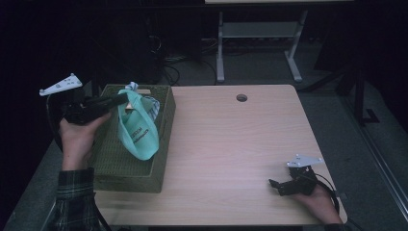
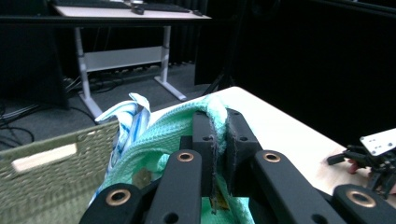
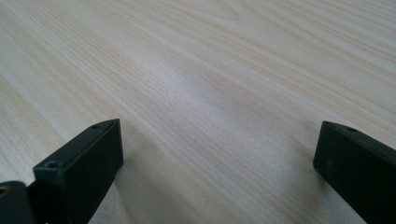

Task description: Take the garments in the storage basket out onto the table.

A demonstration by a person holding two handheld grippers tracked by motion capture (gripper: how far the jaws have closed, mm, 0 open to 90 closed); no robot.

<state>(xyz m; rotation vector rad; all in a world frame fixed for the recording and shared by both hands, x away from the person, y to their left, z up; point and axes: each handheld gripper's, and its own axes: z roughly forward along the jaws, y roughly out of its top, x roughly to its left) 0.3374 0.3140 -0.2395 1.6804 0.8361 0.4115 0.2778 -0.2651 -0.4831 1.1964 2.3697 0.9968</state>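
Wooden table seen under everything. Green woven basket set on table's left side. Mint green cloth held up over basket, hung down from left gripper, jaws squeezed tight on its top edge. Striped cloth tucked in basket behind it. Right gripper rested low at table's near right corner, jaws spread wide, nothing held.

I work in a dim lab or office: my wooden desk has a cable hole, with another white-legged desk and floor cables behind.
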